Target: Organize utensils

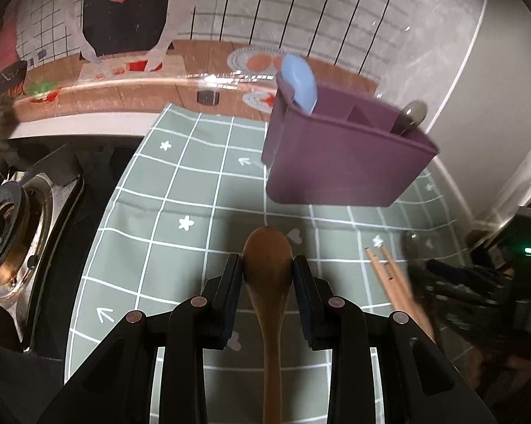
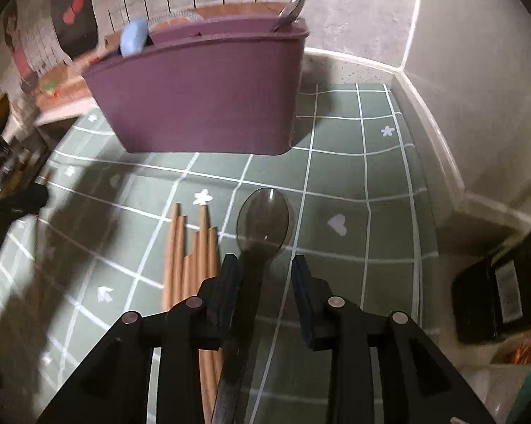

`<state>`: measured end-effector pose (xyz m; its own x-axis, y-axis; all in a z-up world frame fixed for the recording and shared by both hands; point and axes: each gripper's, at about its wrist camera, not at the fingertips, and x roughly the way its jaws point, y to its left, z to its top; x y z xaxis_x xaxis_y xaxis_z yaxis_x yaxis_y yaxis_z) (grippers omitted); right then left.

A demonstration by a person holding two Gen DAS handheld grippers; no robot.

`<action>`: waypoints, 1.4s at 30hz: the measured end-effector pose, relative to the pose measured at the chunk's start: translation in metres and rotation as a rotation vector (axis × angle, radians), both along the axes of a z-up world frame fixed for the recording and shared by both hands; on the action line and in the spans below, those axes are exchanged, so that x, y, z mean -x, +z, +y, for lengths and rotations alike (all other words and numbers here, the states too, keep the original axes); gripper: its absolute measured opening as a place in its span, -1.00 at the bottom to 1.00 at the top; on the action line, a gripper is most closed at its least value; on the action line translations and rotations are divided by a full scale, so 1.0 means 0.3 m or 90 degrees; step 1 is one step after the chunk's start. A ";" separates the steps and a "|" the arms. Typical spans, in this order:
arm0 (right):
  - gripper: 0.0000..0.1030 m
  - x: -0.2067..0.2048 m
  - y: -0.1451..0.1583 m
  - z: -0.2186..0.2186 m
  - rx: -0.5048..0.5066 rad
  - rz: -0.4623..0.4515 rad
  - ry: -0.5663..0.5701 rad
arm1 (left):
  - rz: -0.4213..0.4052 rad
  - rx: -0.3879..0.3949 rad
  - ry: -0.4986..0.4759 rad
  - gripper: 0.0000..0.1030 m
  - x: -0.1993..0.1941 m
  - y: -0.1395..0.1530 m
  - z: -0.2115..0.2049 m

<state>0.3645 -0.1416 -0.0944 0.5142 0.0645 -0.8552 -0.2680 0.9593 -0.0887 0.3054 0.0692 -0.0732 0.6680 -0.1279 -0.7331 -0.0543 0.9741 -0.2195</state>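
In the left wrist view, the left claw (image 1: 267,265) is partly closed and its two pads press on both sides of the bowl of a brown wooden spoon (image 1: 268,272). The handle of this spoon runs back between the fingers toward the camera. Behind it, on the green checked cloth (image 1: 180,183) that covers the table, stands a purple utensil holder (image 1: 336,162). A blue spoon (image 1: 299,83) sticks out of its left compartment and a grey spoon (image 1: 412,115) out of its right end. Some wooden chopsticks (image 1: 392,275) lie on the cloth to the right of the claw. A gas burner (image 1: 7,226) is at the left edge.

In the right wrist view, the right claw (image 2: 265,268) is half open. A transparent grey spoon (image 2: 263,222) lies on the cloth between its fingers, with the neck near the left pad, and I cannot tell if it touches; the right pad is clearly apart from it. The chopsticks (image 2: 191,265) lie just left of this spoon. The holder (image 2: 202,95) stands further back.
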 end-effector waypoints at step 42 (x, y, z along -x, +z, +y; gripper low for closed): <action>-0.42 0.073 0.795 0.043 -0.087 -0.414 -0.003 | -0.343 0.049 -0.044 -0.41 -0.012 0.663 -0.080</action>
